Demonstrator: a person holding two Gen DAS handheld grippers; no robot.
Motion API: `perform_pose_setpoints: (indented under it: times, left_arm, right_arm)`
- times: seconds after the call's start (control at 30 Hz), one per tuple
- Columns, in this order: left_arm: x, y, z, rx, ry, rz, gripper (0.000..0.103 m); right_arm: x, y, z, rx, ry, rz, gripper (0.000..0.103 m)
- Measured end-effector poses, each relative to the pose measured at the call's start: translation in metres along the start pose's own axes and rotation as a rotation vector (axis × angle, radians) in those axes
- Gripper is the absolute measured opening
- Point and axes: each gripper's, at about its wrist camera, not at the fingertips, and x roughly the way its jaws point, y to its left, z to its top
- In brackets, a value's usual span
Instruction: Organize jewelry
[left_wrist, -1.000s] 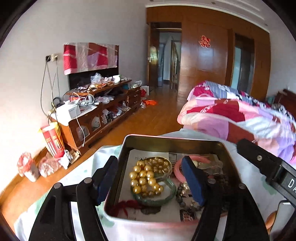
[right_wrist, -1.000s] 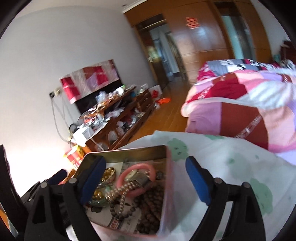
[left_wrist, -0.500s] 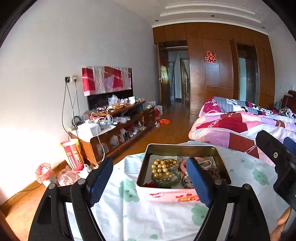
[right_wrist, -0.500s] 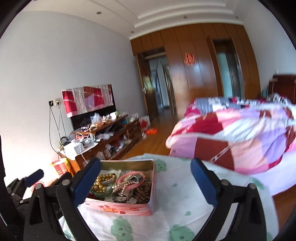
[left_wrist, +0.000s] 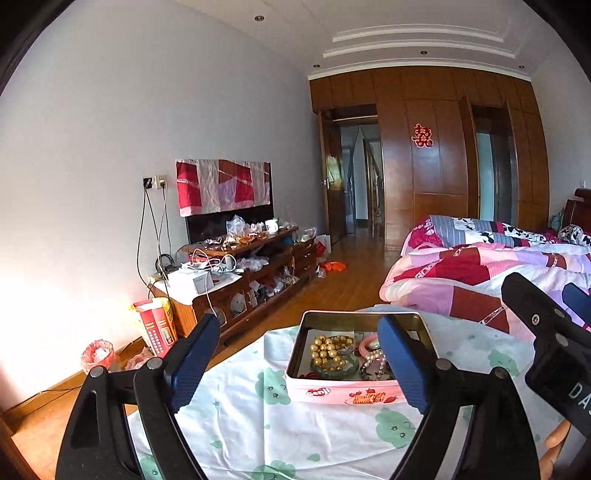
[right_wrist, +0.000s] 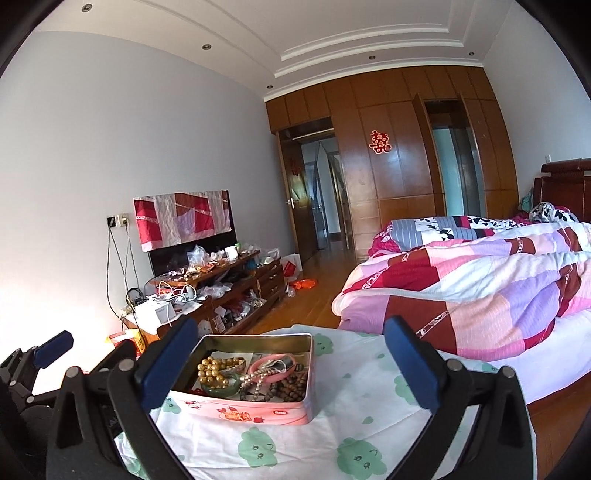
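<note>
A pink metal tin (left_wrist: 347, 393) (right_wrist: 258, 408) sits open on a table under a white cloth with green prints. It holds gold beads (left_wrist: 325, 352) (right_wrist: 212, 369), a green bangle (left_wrist: 334, 371) (right_wrist: 219, 387), a pink bangle (right_wrist: 271, 365), pearl strands (left_wrist: 373, 360) and brown wooden beads (right_wrist: 291, 386). My left gripper (left_wrist: 295, 363) is open and empty, back from the tin's near side. My right gripper (right_wrist: 288, 365) is open and empty, also held back from the tin; its body shows at the right of the left wrist view (left_wrist: 546, 332).
A bed with a pink patchwork quilt (right_wrist: 480, 280) stands right of the table. A cluttered wooden TV cabinet (left_wrist: 251, 273) runs along the left wall. A red box (left_wrist: 157, 326) and a small bin (left_wrist: 98, 354) stand on the wooden floor.
Both grippers have pulled back and up from the tin, which now looks smaller and farther. Both stay open and empty.
</note>
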Motion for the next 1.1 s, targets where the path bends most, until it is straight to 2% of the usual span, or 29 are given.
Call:
perform_pose_setpoints:
  times: [0.53,0.77,0.87,1.1]
  left_arm:
    - [-0.013,0.002,0.004,-0.008,-0.019,0.009,0.089]
    - [-0.007,0.005,0.006,-0.019,0.01,0.066,0.089]
    - [-0.008,0.012,0.005,-0.062,0.009,0.015,0.089]
    - [-0.007,0.015,0.006,-0.055,0.021,0.031,0.089]
  right_arm:
    - [-0.01,-0.007,0.004,0.031,-0.01,-0.01,0.103]
    - [-0.01,-0.009,0.003,0.032,-0.005,-0.018,0.103]
    - [-0.011,-0.007,0.003,0.026,-0.013,-0.028,0.103]
    - [-0.008,-0.008,0.003,0.024,0.004,-0.036,0.103]
